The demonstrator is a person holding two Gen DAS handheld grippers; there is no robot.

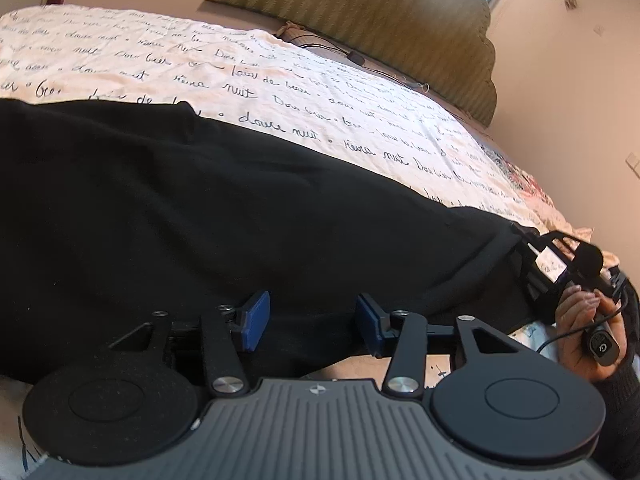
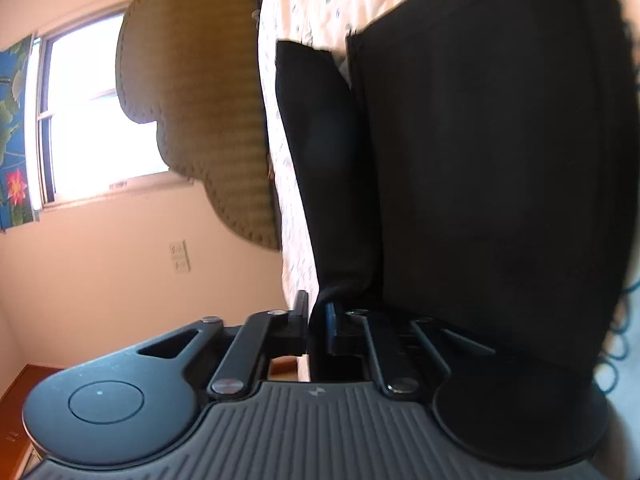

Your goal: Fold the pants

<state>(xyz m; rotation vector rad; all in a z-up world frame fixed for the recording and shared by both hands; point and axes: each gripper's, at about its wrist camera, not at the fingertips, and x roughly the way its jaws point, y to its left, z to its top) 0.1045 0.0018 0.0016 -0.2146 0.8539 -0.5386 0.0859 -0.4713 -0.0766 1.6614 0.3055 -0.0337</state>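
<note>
Right gripper (image 2: 316, 320) clamped on black pants (image 2: 480, 160) edge; left gripper (image 1: 312, 320) half-wide, nothing gripped. Close left on fabric before lifting, keep edges aligned over bedspread (image 1: 280, 92).

A script-printed bedspread (image 1: 248, 80) covers the bed; padded olive headboard (image 1: 380, 12) behind; bright window (image 2: 92, 120); floral curtain (image 2: 14, 140).

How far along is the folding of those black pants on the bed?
Early on, it seems. The black pants lie spread across the bedspread, with no finished fold I can make out. In hand: the right gripper has pinched an edge of the fabric, while the left gripper stands open at the near edge. Folding them over and stacking is still left.
</note>
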